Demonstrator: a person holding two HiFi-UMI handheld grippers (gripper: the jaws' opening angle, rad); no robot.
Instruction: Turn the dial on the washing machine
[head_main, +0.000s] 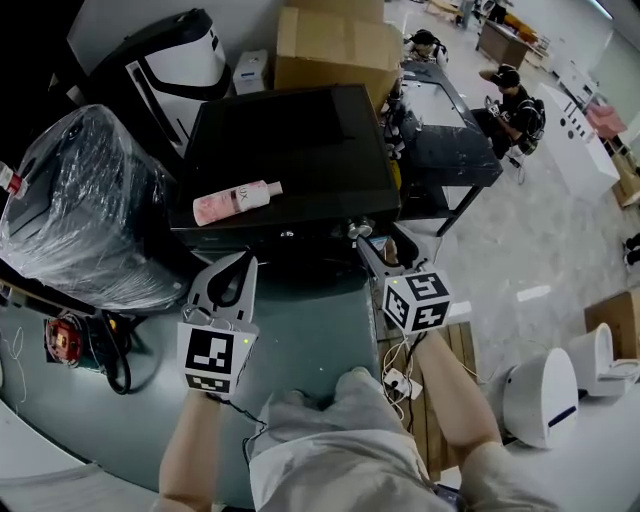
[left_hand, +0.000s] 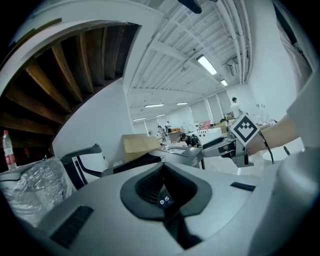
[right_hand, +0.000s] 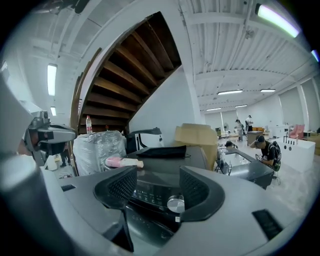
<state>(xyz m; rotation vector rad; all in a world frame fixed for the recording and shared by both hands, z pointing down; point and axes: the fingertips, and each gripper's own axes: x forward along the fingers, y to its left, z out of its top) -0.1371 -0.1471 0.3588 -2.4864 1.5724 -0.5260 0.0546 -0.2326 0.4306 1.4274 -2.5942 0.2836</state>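
Now right tongs (right_hand: 156, 186) open, dial (right_hand: 175, 204) just ahead; left tongs (left_hand: 166, 192) closed, empty.

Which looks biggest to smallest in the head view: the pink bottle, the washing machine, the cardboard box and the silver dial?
1. washing machine
2. cardboard box, though it sits farther from the camera, so it may be bigger than it looks
3. pink bottle
4. dial

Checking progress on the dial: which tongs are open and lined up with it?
The right tongs: jaws apart, silver dial showing between them. The left tongs are shut.
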